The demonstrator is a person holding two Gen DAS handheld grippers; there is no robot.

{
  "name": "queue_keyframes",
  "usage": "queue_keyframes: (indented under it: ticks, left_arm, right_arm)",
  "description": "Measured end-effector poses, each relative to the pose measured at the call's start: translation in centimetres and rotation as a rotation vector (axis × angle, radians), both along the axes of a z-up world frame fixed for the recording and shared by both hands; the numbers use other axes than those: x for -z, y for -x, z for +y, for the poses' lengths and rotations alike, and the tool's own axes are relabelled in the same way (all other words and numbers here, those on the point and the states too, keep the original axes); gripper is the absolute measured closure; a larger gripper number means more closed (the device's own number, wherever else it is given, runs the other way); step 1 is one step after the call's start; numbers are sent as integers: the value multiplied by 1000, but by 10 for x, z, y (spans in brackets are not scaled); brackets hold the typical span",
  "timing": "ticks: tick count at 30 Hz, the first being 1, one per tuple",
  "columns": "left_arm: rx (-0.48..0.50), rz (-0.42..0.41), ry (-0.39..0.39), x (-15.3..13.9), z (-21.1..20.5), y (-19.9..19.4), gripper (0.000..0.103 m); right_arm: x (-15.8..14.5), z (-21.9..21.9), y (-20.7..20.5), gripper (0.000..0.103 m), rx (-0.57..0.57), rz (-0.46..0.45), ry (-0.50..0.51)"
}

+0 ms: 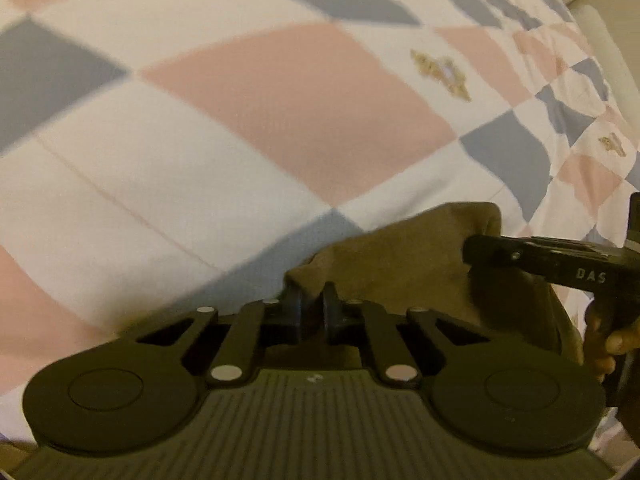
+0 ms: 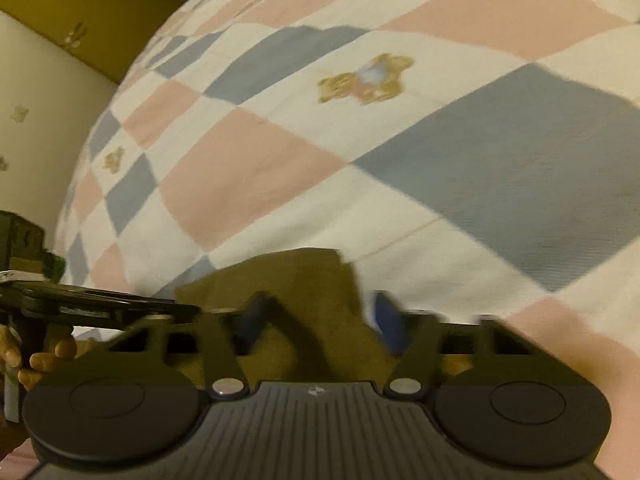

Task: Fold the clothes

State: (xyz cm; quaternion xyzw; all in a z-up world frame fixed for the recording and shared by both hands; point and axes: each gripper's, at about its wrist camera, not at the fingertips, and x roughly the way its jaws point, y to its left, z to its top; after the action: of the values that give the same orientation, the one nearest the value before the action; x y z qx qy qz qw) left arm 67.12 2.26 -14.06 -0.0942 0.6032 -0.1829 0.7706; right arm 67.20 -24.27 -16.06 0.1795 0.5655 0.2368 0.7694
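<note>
We are pinching the olive-brown cloth garment (image 1: 400, 264) with our left gripper (image 1: 311, 312); our right gripper (image 2: 320, 316), blurred, is spreading wide around it. At twelve o'clock, the pink, grey and white checked quilt (image 1: 280, 100) is lying beneath.

Left tongs (image 1: 311, 308): matte black body, ribbed grey-black deck behind fingers, small pale diamond mark at deck's front edge. Two big round black discs flank deck, each with shallow circular recess. Black linkage bars run forward from discs, silver rivet heads at pivots. Finger pads dark blue-black. Right tongs (image 2: 320, 320): same build, blue pads, blurred. Seen from left camera, right tongs' side carries pale letters "DAS" and small silver screw.
</note>
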Motion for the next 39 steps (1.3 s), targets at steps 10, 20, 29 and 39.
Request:
queue_keyframes:
  ticks: [10,20,29,39]
  left_arm:
    - [188,-310,-228,-32,-50,-39,92]
    - [52,-443,-478,-55,-13,-19,60]
    - [-150,-185,-269,-97,116,122,88]
    - [-175,197,-57,-55,139,318,78]
  right_arm:
    - [-46,-17,-10,97,122,-196,20]
    - [-41,-49,-10,30,367,-221,224]
    - [-81,-161,154,38,626,-117,60]
    - [-36,-139,391,35,723,274,-82]
